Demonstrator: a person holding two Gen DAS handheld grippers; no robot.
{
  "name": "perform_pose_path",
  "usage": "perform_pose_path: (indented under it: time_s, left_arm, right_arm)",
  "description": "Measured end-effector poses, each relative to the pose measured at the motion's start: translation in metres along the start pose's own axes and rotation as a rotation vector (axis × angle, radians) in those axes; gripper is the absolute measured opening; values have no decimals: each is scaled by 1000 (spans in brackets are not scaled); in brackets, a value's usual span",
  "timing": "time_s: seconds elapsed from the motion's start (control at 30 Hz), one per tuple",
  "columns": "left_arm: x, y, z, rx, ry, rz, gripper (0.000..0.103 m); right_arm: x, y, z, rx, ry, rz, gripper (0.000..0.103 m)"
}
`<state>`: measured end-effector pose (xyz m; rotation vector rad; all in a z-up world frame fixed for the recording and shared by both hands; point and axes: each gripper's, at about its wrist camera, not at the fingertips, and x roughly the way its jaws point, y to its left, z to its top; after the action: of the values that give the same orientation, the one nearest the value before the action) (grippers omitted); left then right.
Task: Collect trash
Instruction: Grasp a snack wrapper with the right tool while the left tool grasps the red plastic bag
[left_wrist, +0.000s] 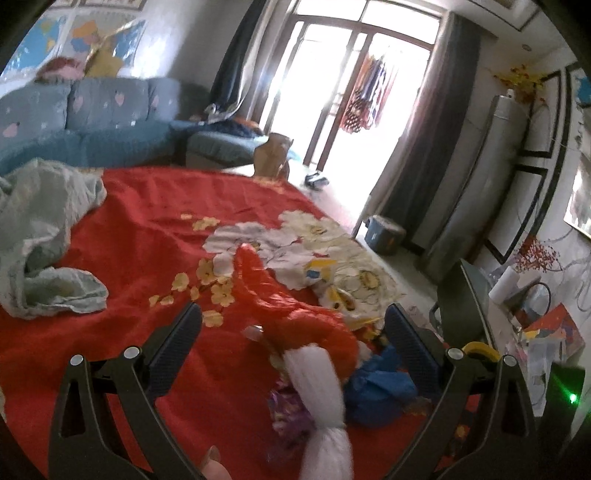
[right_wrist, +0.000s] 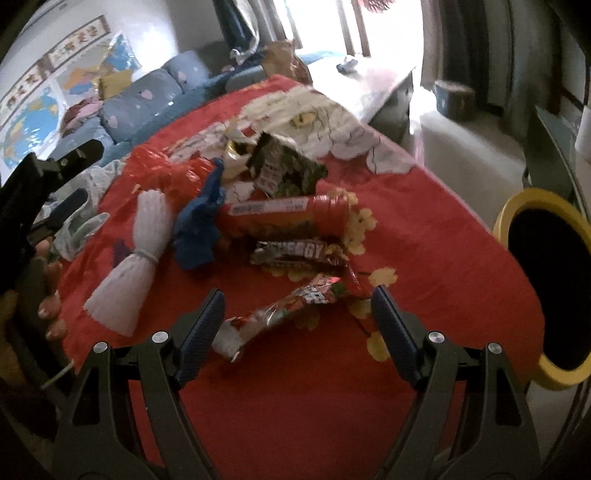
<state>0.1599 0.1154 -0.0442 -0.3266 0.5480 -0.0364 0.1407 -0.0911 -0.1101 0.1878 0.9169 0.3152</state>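
A heap of trash lies on the red flowered tablecloth: a long shiny candy wrapper, an energy-bar wrapper, a red tube, a dark green packet, crumpled blue paper, a tied white bundle and a red plastic bag. My right gripper stands open just above the candy wrapper, whose near end lies between the fingers untouched. My left gripper is open over the red bag, the white bundle and the blue paper. It also shows as the left gripper at the left edge.
A yellow-rimmed bin with a dark inside stands off the table's right edge. A pale green cloth lies crumpled on the table's far left. A blue sofa stands behind, and a cluttered side table to the right.
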Motion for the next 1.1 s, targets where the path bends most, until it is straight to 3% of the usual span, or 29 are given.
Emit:
perform_pose_path:
  time_s: [0.1, 0.3, 0.47, 0.53, 0.6, 0.73, 0.9, 1.1]
  left_arm:
    - [21, 15, 5, -52, 44, -18, 96]
    - [56, 31, 14, -124, 100, -40, 94]
    - [77, 33, 17, -171, 158, -70, 57]
    - [80, 33, 15, -170, 171, -68, 32]
    - [81, 30, 14, -166, 173, -68, 15]
    - [69, 26, 17, -160, 134, -84, 8]
    - [34, 8, 33, -108, 16, -104, 7]
    - [-3, -17, 50, -58, -66, -145, 7]
  right_arm:
    - [6, -3, -1, 19, 11, 6, 70]
    - [6, -11, -1, 39, 9, 22, 42]
    - [3, -18, -3, 41, 30, 49, 21]
    - [1, -19, -4, 40, 38, 57, 15]
    - [-2, -21, -5, 37, 47, 66, 13]
    - [-8, -20, -7, 24, 50, 79, 11]
    - [-21, -21, -6, 13, 21, 90, 11]
    - [-40, -21, 3, -7, -40, 99, 11]
